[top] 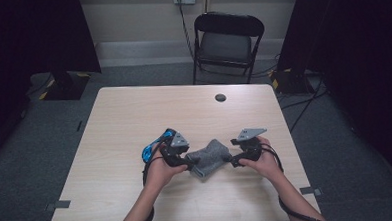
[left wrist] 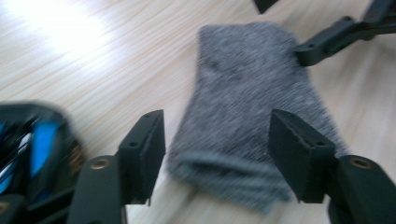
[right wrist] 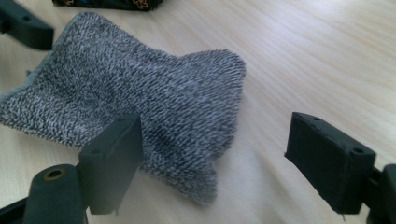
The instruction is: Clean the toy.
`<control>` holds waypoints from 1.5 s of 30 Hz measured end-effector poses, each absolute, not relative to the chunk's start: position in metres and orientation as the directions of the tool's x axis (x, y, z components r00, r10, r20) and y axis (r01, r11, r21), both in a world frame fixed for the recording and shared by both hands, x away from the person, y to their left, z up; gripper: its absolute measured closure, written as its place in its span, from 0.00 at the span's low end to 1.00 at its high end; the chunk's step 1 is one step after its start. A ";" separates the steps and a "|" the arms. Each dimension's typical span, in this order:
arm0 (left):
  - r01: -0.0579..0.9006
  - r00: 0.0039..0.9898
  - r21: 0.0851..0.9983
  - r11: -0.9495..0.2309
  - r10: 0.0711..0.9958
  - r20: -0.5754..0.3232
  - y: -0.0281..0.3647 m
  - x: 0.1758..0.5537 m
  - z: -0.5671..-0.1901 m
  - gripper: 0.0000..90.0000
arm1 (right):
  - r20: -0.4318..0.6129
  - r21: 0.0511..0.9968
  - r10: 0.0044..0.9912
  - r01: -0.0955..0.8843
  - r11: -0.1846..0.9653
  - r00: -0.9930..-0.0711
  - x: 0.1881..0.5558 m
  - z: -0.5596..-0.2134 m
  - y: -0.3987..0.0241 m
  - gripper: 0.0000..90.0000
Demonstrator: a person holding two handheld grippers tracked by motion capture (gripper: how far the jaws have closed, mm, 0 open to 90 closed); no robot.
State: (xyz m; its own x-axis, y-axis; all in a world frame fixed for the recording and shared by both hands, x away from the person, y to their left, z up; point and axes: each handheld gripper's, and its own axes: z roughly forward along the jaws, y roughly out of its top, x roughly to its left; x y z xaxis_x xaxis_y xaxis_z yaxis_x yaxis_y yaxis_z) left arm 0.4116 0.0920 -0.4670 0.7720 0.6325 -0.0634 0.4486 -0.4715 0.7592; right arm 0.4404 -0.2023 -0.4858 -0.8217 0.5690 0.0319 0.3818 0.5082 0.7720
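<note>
The sock (top: 209, 157) between my tools is knit in speckled grey and white, with a plain grey cuff edge. My left tool (left wrist: 217, 149) and right tool (right wrist: 212, 163) have matt black jaws. The tabletop (top: 134, 113) is pale wood grain.

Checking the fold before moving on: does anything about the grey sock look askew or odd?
Slightly. The grey sock lies at a slant on the table, bunched and unevenly folded, one end curling up. Both hand-held grippers, left and right, are open at its ends.

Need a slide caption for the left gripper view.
Open left tool straddles the near end of a grey sock lying on the wooden table.
</note>
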 end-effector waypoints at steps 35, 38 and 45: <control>0.403 0.870 0.761 -0.508 0.471 -0.146 0.040 0.394 -0.481 0.40 | 0.018 0.794 0.683 0.425 0.434 -0.730 0.483 -0.484 -0.196 0.22; 0.393 0.861 0.764 -0.512 0.498 -0.109 0.054 0.396 -0.472 0.40 | 0.027 0.796 0.677 0.425 0.430 -0.735 0.471 -0.474 -0.197 0.24; 0.395 0.834 0.772 -0.497 0.547 -0.075 0.076 0.403 -0.453 0.36 | 0.065 0.796 0.649 0.432 0.425 -0.758 0.444 -0.465 -0.186 0.27</control>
State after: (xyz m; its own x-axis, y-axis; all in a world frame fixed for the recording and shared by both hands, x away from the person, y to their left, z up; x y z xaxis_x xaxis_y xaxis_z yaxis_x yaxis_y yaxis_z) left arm 0.4029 0.0765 -0.4533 0.8338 0.5469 -0.0748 0.3953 -0.4970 0.7724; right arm 0.4437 -0.1863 -0.4647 -0.7581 0.6489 0.0652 0.4320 0.4247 0.7956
